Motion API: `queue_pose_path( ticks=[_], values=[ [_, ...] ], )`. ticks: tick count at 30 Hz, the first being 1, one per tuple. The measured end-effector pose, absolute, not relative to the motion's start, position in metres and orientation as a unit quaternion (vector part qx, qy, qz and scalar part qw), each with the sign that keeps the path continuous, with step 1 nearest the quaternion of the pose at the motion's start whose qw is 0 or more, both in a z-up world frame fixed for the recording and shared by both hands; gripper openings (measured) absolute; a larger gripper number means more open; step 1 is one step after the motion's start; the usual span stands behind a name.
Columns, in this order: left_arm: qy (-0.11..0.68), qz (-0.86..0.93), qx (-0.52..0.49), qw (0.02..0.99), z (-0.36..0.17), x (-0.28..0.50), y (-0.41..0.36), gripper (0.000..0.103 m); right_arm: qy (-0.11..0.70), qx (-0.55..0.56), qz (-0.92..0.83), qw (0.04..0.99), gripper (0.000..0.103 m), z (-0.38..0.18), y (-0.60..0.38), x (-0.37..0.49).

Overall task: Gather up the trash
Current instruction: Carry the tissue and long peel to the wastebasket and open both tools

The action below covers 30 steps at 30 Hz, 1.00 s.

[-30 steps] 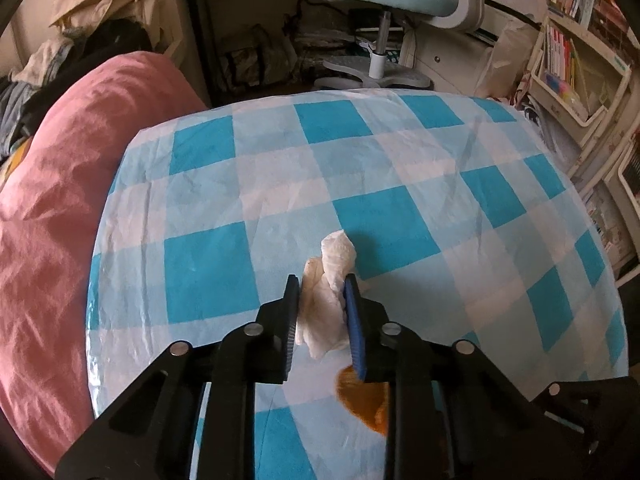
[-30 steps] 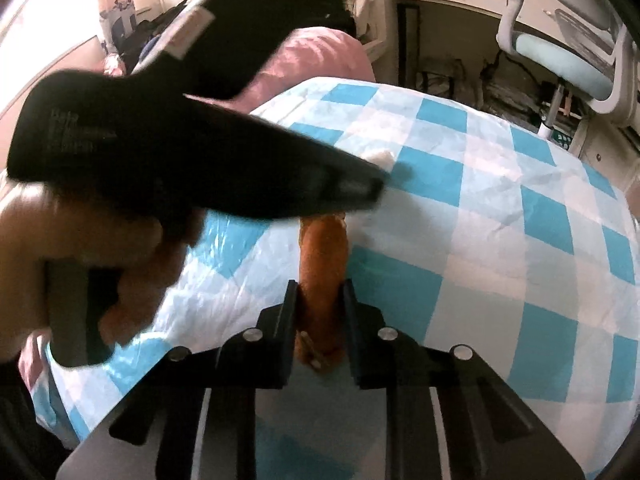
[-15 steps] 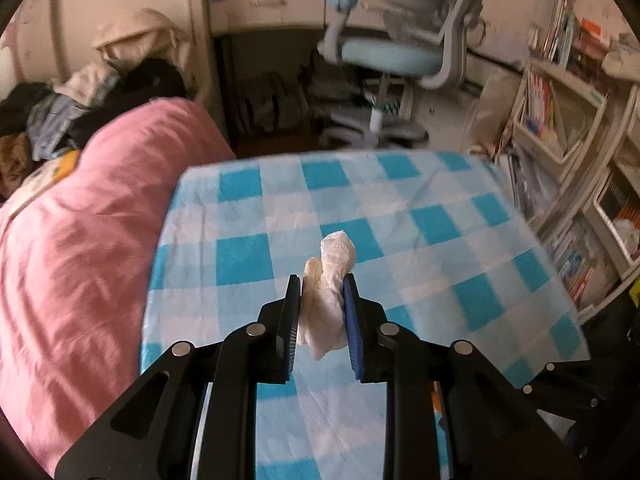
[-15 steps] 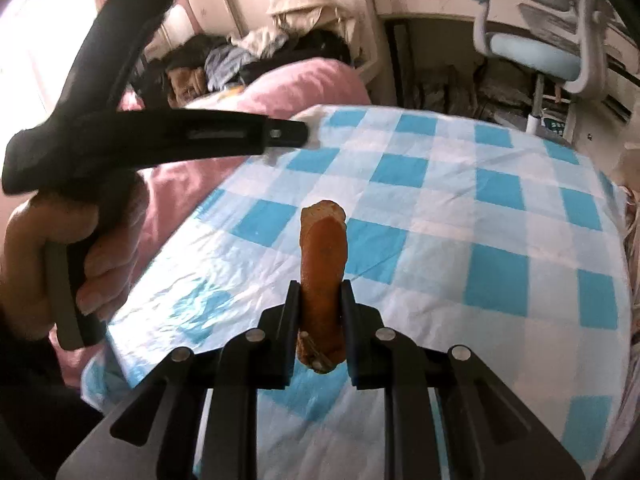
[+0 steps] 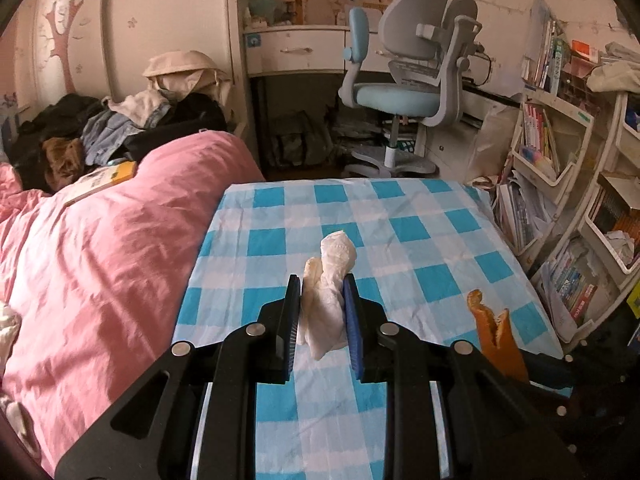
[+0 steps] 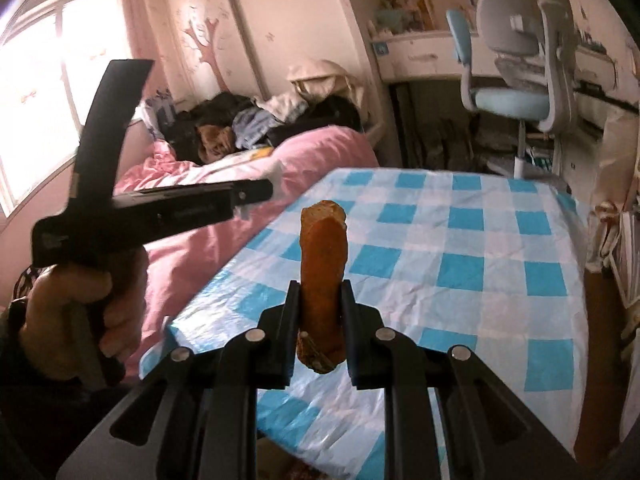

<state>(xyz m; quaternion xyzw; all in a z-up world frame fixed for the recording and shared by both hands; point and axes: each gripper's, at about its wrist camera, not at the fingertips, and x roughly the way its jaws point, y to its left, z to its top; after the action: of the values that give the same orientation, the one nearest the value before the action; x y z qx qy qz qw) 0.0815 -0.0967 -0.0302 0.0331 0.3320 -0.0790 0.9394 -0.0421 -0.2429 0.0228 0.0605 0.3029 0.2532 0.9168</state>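
Note:
My left gripper [image 5: 322, 284] is shut on a crumpled white tissue [image 5: 328, 292] and holds it well above the table with the blue-and-white checked cloth [image 5: 400, 236]. My right gripper [image 6: 318, 288] is shut on an orange-brown peel [image 6: 323, 268], also held above the table [image 6: 460, 264]. The peel shows at the lower right of the left wrist view [image 5: 494, 338]. The left gripper's body, held in a hand, shows at the left of the right wrist view [image 6: 160, 212].
A bed with a pink duvet [image 5: 100, 260] lies left of the table, clothes [image 5: 120, 132] piled at its far end. A blue-grey desk chair [image 5: 404, 88] and desk stand beyond. Bookshelves [image 5: 560, 184] line the right side.
Both grippers have risen and pulled back from the table, each still holding its piece of trash. The table now looks smaller and farther below.

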Motion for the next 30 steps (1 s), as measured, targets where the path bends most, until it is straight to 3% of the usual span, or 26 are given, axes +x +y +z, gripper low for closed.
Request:
queue_pose_path(
  ticks=[20,30],
  values=[
    [0.33,-0.078,0.021,0.94,-0.029,0.014,-0.088,0.02,0.282,-0.003,0.262,0.923,0.02,0.03,-0.23,-0.105],
    [0.415,-0.066,-0.044,0.907,-0.077,-0.022,-0.064,0.02,0.321,-0.055,0.235,0.916,0.02,0.018,-0.217,-0.123]
  ],
)
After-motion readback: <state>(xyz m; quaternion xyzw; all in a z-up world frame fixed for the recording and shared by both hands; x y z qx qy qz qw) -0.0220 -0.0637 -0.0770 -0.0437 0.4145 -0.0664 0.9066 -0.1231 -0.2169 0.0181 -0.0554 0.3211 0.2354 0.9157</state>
